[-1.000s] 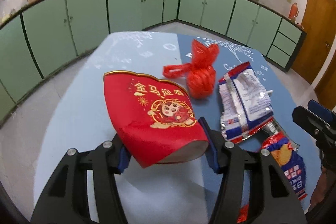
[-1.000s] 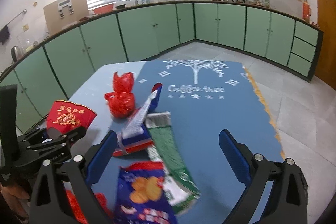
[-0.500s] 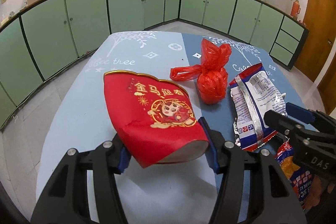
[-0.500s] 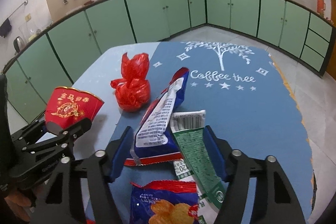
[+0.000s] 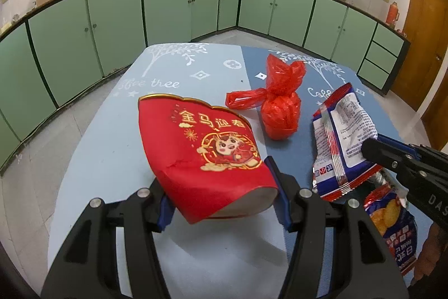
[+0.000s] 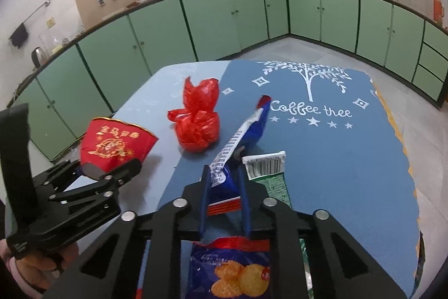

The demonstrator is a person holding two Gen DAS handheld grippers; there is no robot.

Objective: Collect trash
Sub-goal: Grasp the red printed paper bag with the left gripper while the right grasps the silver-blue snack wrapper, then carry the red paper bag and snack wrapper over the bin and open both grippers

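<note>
**Inspector:** Report from the left. State of the left gripper [image 5: 221,187]?

**Assessor:** Jaws about half open and clamped on the red paper cup [image 5: 201,156]. The cup lies tilted between the pads, rim pointing away from the jaws, mouth open. No change in that grip against the earlier frames. It reads as the receptacle for the trash.

**Inspector:** Ahead of those jaws?

**Assessor:** The knotted red plastic bag [image 5: 280,114] sits on the blue tablecloth [image 5: 173,231], beyond the cup and to its right, clear of both grippers. Untouched.

**Inspector:** Now the right gripper [image 6: 224,181].

**Assessor:** This is where the change lies. A second ago its jaws stood wide with the wrappers lying ahead of them; they have just been closing and now stand narrow, pads pressing the lower end of the blue and white snack wrapper [image 6: 238,142]. The wrapper rises out of the jaws and leans away, its far end off the cloth.

**Inspector:** What remains outside that grip?

**Assessor:** The green wrapper [image 6: 266,167] lies just right of the jaws, flat on the cloth. The biscuit packet [image 6: 232,271] lies beneath the gripper body, behind the pads. Neither is held.

**Inspector:** Consequence for the task?

**Assessor:** In my judgement, one piece is now secured and ready to carry leftward to the cup. Three pieces are still to collect. The foil is slippery; a thin pinch may slide.
</note>
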